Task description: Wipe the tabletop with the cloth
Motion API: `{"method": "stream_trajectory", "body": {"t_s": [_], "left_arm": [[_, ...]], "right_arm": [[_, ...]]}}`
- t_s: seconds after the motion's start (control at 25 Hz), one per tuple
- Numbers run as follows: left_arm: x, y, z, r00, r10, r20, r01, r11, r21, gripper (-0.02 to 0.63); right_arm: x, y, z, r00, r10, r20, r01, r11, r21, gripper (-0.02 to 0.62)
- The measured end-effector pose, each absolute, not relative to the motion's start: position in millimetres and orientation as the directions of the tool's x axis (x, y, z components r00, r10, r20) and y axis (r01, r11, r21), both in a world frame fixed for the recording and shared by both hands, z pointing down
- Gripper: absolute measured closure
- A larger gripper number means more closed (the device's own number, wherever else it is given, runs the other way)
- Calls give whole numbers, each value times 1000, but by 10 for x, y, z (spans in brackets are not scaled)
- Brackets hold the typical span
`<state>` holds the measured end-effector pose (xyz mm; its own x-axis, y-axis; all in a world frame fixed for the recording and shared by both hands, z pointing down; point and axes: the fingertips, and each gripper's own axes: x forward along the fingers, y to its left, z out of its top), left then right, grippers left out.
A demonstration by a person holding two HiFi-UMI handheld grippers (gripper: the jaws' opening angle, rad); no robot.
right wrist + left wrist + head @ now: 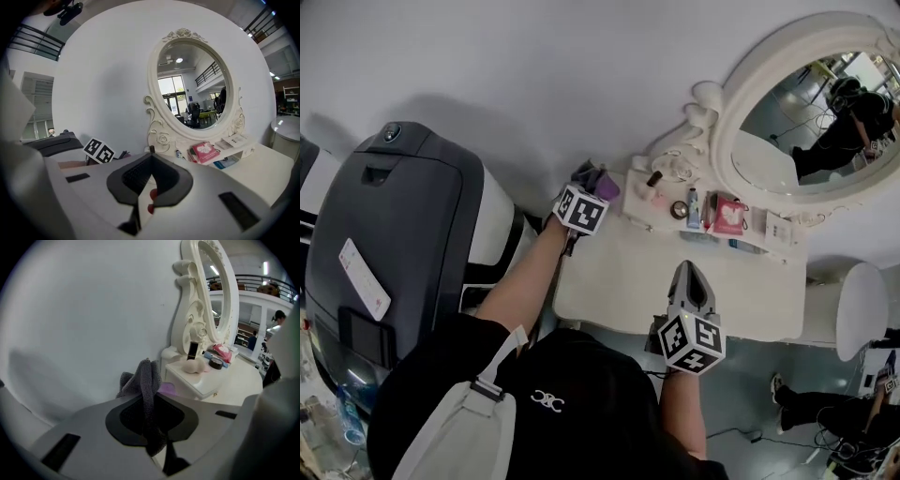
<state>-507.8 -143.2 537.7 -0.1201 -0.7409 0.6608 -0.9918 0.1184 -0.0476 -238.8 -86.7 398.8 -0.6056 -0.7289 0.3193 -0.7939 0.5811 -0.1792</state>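
Left gripper (586,178): jaws clamped on a grey cloth (598,180), just left of the mirror (741,84), off its lower-left scroll. In the left gripper view a twisted fold of the cloth (146,376) stands up out of the closed jaws, with a purple patch showing behind it. Can't tell whether the cloth touches the tabletop.

Right gripper (687,278): in front of the mirror, well apart from it, over the near part of the white table (628,281). In the right gripper view its jaws (151,161) sit together with nothing between them.

Shelf under the mirror: a black-capped tube (192,351), a pale pink sponge (194,365) and a round black compact (215,363) towards the mirror's left side. A pink box (729,215) lies below the mirror's middle, and a small bottle (693,208) just left of that.

Far left of the mirror: a large dark chair (394,234). To its right, past the table end: a round white stool (861,309).
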Motion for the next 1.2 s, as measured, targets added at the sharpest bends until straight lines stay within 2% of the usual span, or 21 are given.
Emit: {"method": "stream_trajectory", "body": {"t_s": [0.24,0.6,0.88,1.2], "left_arm": [[-5341,-1820,5686,-124,-704,700,-987,13,-162,557],[-5612,-1938,6031,-202,-656,728,-961,-11,-277,557],[-5470,-2118,6196,-45,-682,730,-973,-136,-187,557],[-5326,-2245,6224,63,-685,726,-952,-258,-161,557]], "right_arm": [[-2281,-994,4089,-555,-741,379,-827,542,-152,591],[-2288,-1064,4174,-531,-733,424,-837,532,-129,591],[-2240,-1115,4233,-506,-738,446,-852,507,-127,591],[-2242,-1104,4286,-489,-736,467,-860,495,-120,591]]}}
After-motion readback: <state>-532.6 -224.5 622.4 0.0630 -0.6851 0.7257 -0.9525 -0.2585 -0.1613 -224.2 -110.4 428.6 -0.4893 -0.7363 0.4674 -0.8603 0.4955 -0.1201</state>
